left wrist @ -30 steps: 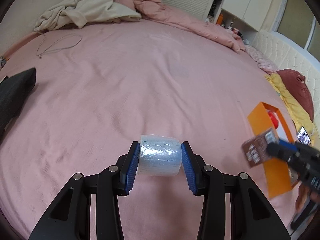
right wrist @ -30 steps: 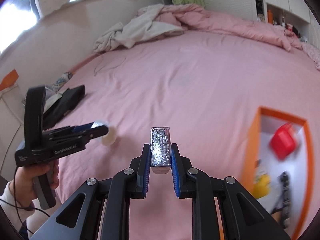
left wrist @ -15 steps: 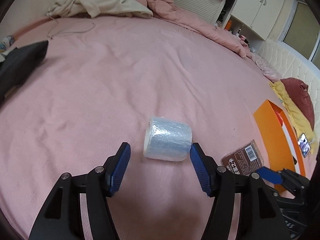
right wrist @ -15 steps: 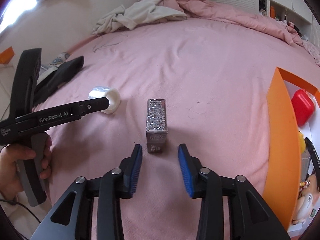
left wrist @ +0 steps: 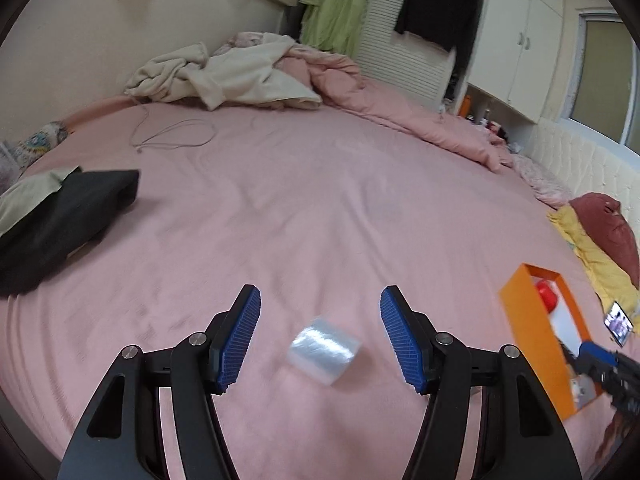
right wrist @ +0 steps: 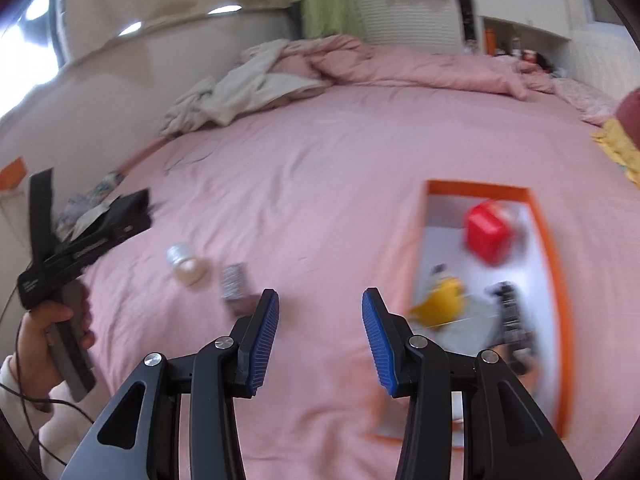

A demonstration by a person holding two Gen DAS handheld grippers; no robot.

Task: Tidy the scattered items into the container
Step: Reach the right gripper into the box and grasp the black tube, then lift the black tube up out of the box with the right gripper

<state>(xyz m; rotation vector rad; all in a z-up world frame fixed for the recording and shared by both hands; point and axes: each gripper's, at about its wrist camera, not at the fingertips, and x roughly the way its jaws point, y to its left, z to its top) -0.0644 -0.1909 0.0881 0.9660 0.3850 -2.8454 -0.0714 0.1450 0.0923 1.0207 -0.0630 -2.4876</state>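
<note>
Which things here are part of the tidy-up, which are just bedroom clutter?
Job: clear tape roll, small packet, orange box holding a red item.

Clutter: beige blanket, black garment, white cable, phone.

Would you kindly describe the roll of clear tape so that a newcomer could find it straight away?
Start from the pink bed and look to the near part of the sheet, left of the orange box. There the roll of clear tape lies on its side, beside a small dark packet. It alone is round, pale and see-through, whereas its neighbour is flat, dark and printed.
</note>
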